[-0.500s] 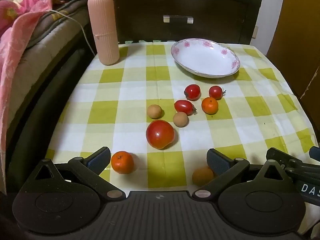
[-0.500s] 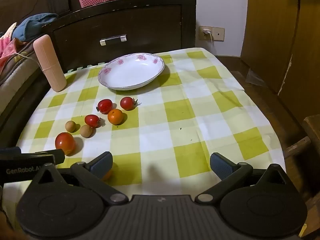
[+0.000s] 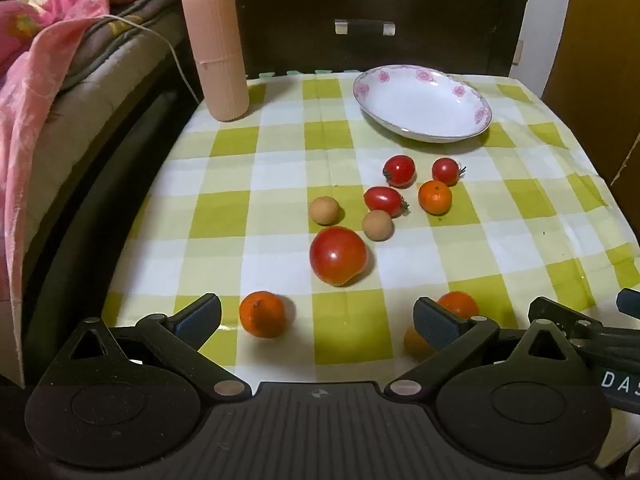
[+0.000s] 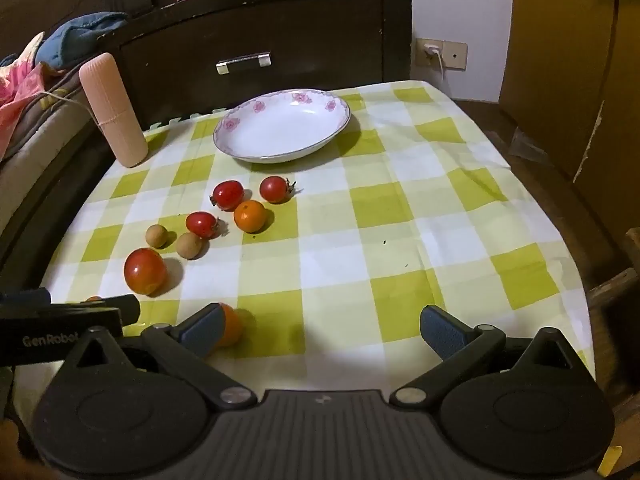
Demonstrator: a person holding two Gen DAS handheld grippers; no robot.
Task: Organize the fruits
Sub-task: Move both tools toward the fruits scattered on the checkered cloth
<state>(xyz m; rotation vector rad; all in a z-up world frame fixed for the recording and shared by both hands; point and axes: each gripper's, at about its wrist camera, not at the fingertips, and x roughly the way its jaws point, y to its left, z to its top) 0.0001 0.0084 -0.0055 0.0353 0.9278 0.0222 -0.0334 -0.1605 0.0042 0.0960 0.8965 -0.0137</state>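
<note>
The left gripper (image 3: 316, 320) and the right gripper (image 4: 320, 328) both stood wide, holding nothing. On the checked cloth (image 3: 280, 184) lay one big tomato (image 3: 338, 255), three small tomatoes, three oranges and two brown fruits, near the one plate (image 3: 422, 104).

Dim warm light, fruit shadows cast right, glare on big tomato (image 3: 338, 255), fisheye bending, dark vignetted corners

a home bedroom: a bed with rumpled pink floral bedding (image 3: 24, 92) beside a dark wooden drawer cabinet (image 4: 260, 40) and wall socket (image 4: 440, 54).
</note>
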